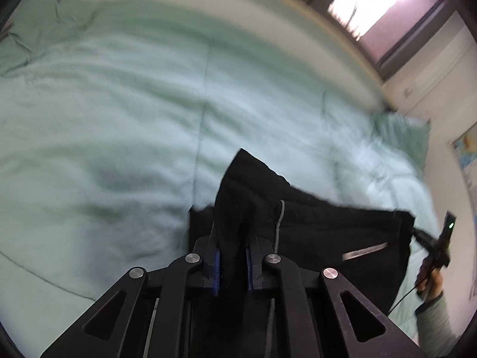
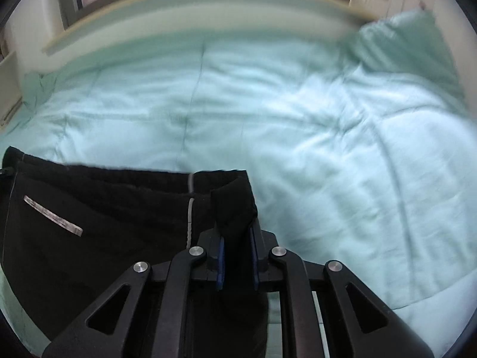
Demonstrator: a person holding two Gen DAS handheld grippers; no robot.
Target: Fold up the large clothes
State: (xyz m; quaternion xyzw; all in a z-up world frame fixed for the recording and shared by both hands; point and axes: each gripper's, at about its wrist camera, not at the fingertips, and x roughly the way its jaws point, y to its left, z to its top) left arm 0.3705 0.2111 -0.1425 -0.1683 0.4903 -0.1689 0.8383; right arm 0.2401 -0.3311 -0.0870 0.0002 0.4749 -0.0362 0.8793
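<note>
Clearly both ends of the waistband are in hand: the left hand-held gripper (image 1: pixel 231 256) is clamped on a bunched corner of the black trousers (image 1: pixel 328 232), and the right hand-held gripper (image 2: pixel 237 256) is closed on the opposite corner of the same garment (image 2: pixel 104 238). The trousers hang between the two tools, just above the near part of the bed (image 2: pixel 298 119), whose pale green quilt (image 1: pixel 104 119) lies spread and lightly rumpled beneath. A grey drawstring (image 2: pixel 190 208) and a silvery pocket strip (image 2: pixel 53 214) show on the front. I judge the step to be carrying the garment out over the bed to lay it flat before folding. To do that well, hold the two grips level and apart enough that the waistband stays taut, let the legs touch the quilt first, then lower the waistband away from them so no crease is trapped. Blur in both views suggests quick motion; slowing before release would help. A pillow (image 2: pixel 402 44) lies at the far right corner, well apart.
</note>
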